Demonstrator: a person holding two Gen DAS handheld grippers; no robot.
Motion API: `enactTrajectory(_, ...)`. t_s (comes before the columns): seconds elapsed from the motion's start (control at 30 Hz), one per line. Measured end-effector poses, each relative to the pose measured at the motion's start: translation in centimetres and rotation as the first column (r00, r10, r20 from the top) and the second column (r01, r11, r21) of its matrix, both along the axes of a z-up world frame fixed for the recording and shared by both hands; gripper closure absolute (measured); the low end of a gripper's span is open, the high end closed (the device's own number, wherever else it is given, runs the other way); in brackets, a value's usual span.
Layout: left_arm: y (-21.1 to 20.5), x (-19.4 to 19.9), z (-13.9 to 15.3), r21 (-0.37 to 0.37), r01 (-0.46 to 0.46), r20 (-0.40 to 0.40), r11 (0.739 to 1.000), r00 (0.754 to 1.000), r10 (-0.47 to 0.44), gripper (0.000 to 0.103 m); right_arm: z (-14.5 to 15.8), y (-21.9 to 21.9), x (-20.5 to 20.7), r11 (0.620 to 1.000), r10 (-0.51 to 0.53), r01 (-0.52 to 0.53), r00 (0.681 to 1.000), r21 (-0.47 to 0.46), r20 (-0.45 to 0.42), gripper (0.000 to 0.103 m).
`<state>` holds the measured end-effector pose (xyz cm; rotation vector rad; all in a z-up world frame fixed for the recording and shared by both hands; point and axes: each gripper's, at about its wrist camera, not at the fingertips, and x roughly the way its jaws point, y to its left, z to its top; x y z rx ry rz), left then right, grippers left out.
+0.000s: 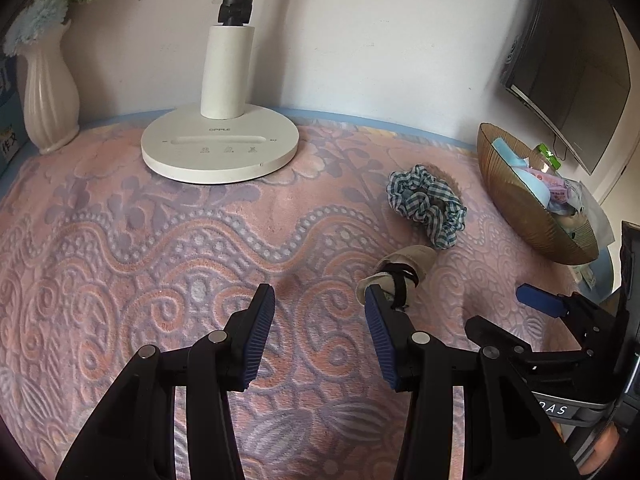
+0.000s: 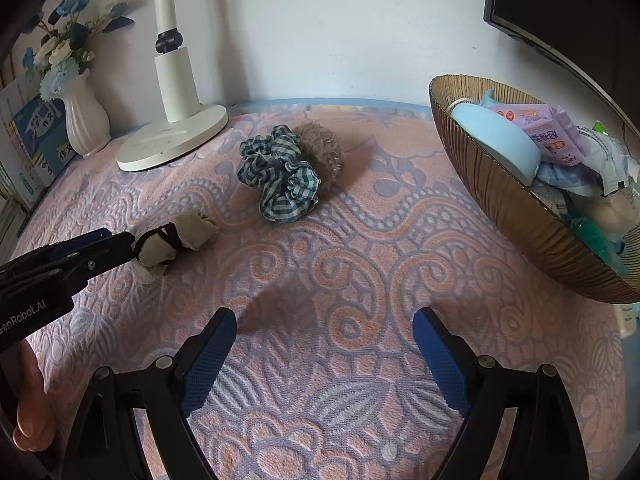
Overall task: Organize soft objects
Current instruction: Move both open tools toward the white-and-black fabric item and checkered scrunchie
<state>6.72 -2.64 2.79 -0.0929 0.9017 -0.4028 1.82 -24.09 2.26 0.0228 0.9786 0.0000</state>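
Left tongs [image 1: 320,300]: spread, nothing pinched; right pad's tip just beside beige rolled cloth [image 2: 176,240].
Right tongs [image 2: 325,320]: spread wide, empty, over the counter [image 2: 360,240].
Gingham scrunchie [image 2: 280,174]: against a brown fuzzy scrunchie [image 2: 324,148].

My surface: a table under a pink-lilac patterned cloth [image 2: 352,264], blue edge at the back by the wall. On it, back left: ribbed white vase [image 2: 86,120] w/ blue flowers, then the white lamp base [image 2: 172,140]. Mid-cloth: checked scrunchie [image 2: 280,176], fuzzy brown one [image 2: 322,148] touching it behind. Nearer me, left: small beige roll [image 2: 176,240] w/ a black band. Right side: brown ribbed bowl [image 2: 520,216], full of packets.
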Motion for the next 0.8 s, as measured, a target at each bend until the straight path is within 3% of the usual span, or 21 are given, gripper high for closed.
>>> enactTrajectory(0.33,0.1,0.3,-0.5,-0.001,0.000,-0.016,1.000,1.000,0.000,0.059,0.1,-0.2,-0.3,1.000,-0.003,0.003,1.000,0.017,0.002,0.014)
enactTrajectory(0.57,1.5,1.0,-0.9,-0.096,-0.001,-0.056,0.995,0.998,-0.005,0.059,0.6,-0.5,-0.6,1.000,-0.015,0.014,0.999,0.024,0.040,0.014)
enactTrajectory(0.7,1.6,1.0,-0.9,-0.110,0.002,-0.058,0.994,0.998,-0.008,0.059,1.3,-0.7,-1.1,0.999,-0.019,0.016,0.996,0.033,0.082,0.014)
enactTrajectory(0.8,1.5,1.0,-0.9,-0.112,0.016,-0.065,0.994,0.998,-0.024,0.059,1.9,-1.1,-1.1,0.996,-0.010,0.002,0.996,0.088,0.089,0.025)
